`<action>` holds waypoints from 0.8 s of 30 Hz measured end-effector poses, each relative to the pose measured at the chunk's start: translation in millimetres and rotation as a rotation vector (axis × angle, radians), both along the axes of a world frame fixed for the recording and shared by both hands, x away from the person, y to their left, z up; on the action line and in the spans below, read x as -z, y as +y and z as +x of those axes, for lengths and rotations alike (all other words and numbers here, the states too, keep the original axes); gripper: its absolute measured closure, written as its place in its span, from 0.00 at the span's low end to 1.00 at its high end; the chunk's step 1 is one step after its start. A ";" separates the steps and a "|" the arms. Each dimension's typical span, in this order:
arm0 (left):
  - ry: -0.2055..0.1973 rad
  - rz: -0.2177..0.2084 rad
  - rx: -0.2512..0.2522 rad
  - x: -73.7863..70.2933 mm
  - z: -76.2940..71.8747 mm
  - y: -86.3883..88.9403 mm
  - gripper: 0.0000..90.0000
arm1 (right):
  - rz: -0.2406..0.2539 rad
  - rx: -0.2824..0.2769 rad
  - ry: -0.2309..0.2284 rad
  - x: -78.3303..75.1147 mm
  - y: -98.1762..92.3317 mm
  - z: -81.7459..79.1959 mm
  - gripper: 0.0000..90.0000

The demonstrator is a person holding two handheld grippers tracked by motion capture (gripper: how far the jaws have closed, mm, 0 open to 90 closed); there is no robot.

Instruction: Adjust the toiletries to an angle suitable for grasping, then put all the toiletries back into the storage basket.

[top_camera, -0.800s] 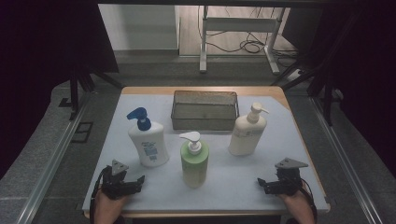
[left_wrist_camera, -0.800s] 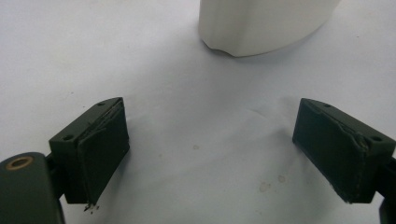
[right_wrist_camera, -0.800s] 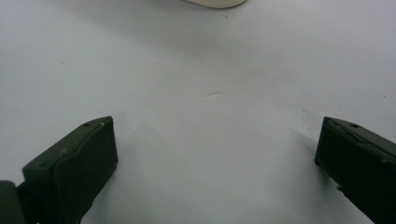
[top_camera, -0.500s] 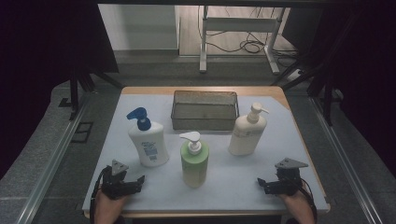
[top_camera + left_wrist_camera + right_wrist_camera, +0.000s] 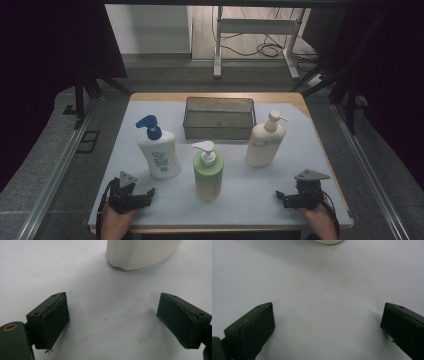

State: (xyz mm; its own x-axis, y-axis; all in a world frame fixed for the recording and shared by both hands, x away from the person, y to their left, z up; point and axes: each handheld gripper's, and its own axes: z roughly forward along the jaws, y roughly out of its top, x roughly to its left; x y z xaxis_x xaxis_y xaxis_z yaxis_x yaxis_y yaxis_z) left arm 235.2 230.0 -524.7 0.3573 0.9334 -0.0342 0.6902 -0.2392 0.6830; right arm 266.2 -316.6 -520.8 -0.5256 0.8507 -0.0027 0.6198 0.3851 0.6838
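Observation:
Three pump bottles stand on the pale mat (image 5: 250, 190): a white one with a blue pump (image 5: 159, 152) at the left, a green one with a white pump (image 5: 208, 172) in the middle, and a cream one (image 5: 264, 142) at the right. My left gripper (image 5: 149, 193) rests near the front left corner, open and holding nothing. In the left gripper view the left gripper (image 5: 113, 323) points at the base of the white bottle (image 5: 140, 252), a short way off. My right gripper (image 5: 279, 196) lies at the front right, open and holding nothing. The right gripper (image 5: 328, 327) has bare mat between its jaws.
A grey wire basket (image 5: 219, 131) sits at the back middle of the table, behind the bottles. The table's wooden edge (image 5: 320, 150) runs along the right. A metal stand and cables (image 5: 260, 45) are on the floor beyond.

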 end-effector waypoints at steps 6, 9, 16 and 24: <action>0.000 0.000 0.000 0.0 -0.1 -0.1 0.11 | 0.000 0.000 0.000 -0.1 -0.1 -0.1 0.00; 0.001 0.000 0.001 0.0 0.0 0.1 0.11 | 0.000 -0.001 0.000 -0.3 -0.2 0.1 0.00; 0.000 -0.001 0.000 0.0 -0.1 0.1 0.12 | 0.000 -0.003 -0.001 -0.6 -0.1 0.1 0.00; -0.001 -0.002 -0.001 0.2 -0.4 0.1 0.12 | 0.026 -0.012 0.005 -2.1 -2.3 0.4 0.00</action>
State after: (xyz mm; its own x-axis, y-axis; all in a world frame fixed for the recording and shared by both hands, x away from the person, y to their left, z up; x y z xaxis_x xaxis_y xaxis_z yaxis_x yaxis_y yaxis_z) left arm 234.9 230.1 -524.9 0.3566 0.9336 -0.0353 0.6895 -0.2375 0.6843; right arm 266.6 -318.9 -518.7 -0.5360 0.8439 0.0219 0.6186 0.3750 0.6905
